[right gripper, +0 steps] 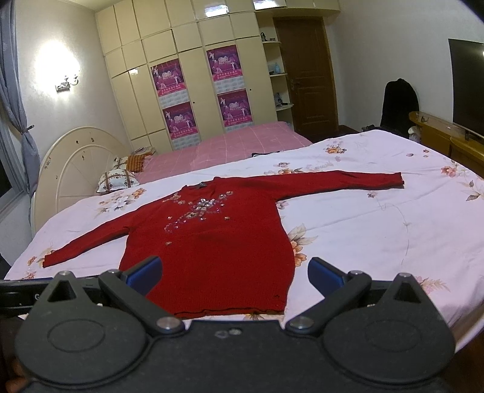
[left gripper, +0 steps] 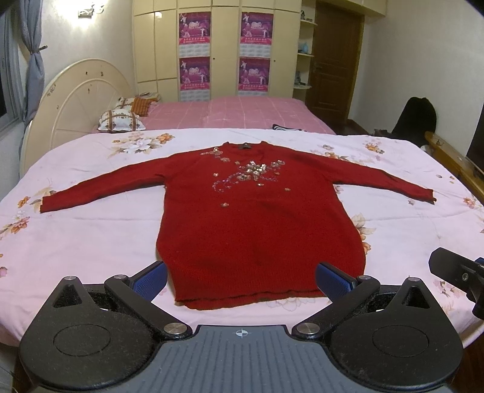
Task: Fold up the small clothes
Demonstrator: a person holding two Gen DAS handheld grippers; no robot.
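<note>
One red sweater (left gripper: 257,229), two pillows (left gripper: 121,119), four posters (left gripper: 194,28)

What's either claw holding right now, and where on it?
Nothing. Left claw and right claw are both open, short of the red sweater lying flat, unfolded.

Ahead of me, a floral bedspread (left gripper: 90,235) covers the bed. Past its far edge lie a pink checked sheet (left gripper: 242,116), two pillows (left gripper: 121,121), and cream wardrobes (left gripper: 224,45) with purple posters (left gripper: 195,28).

Left gripper (left gripper: 242,279) and right gripper (right gripper: 234,273) agape
</note>
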